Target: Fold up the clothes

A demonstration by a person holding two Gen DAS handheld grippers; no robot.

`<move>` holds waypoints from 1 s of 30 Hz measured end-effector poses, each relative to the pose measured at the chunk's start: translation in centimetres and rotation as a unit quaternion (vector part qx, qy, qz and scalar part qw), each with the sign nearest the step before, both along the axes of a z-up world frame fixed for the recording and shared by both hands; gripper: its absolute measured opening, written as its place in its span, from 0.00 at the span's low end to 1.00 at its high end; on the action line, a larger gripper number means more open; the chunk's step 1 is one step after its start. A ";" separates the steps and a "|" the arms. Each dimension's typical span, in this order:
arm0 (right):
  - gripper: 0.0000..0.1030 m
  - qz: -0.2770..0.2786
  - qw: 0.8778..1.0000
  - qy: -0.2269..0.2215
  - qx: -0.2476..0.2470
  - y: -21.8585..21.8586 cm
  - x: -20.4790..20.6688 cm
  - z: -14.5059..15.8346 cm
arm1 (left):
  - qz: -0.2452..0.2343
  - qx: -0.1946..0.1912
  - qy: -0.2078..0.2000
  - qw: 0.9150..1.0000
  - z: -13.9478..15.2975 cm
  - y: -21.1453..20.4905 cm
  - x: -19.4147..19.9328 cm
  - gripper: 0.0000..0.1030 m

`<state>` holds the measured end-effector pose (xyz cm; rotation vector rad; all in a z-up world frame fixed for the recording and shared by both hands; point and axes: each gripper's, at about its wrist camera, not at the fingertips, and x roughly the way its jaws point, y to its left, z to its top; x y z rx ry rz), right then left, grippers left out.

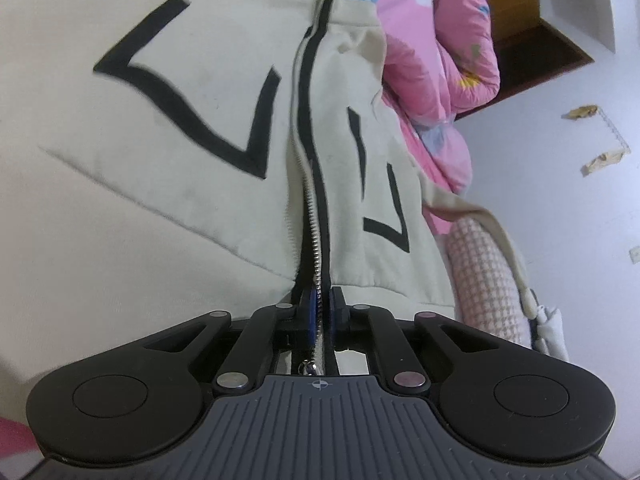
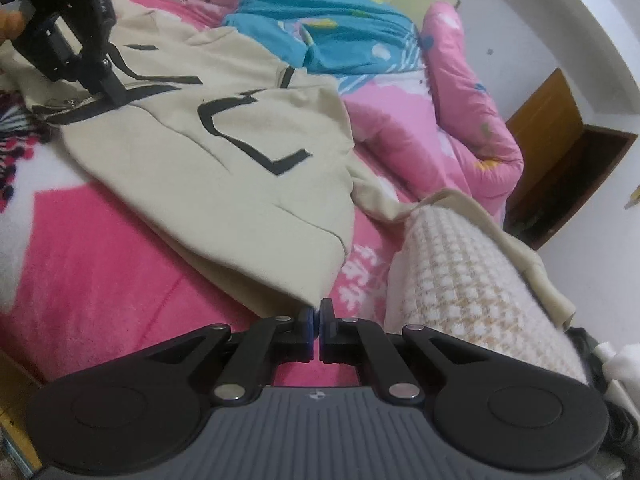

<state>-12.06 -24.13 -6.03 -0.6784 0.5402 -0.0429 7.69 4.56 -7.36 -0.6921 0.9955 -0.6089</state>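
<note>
Currently the cream zip-front cotton jacket with black markings (image 2: pixel 224 168) lies spread on the pink fleece bed cover (image 2: pixel 100 248), its silver zipper (image 1: pixel 316 240) running straight away from the left gripper (image 1: pixel 320 312), whose fingers are clenched on the zipper's hem end. The right gripper (image 2: pixel 318 318) pinches the near hem corner, fingers closed on cloth. A cream checked bolster (image 2: pixel 472 280) crowds the right side; open bed lies leftward.
</note>
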 end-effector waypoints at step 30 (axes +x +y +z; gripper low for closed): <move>0.74 -0.249 0.795 0.130 0.537 -12.8 30.5 5.3 | -0.082 0.072 -0.177 0.978 -0.5 -4.8 -2.4 0.22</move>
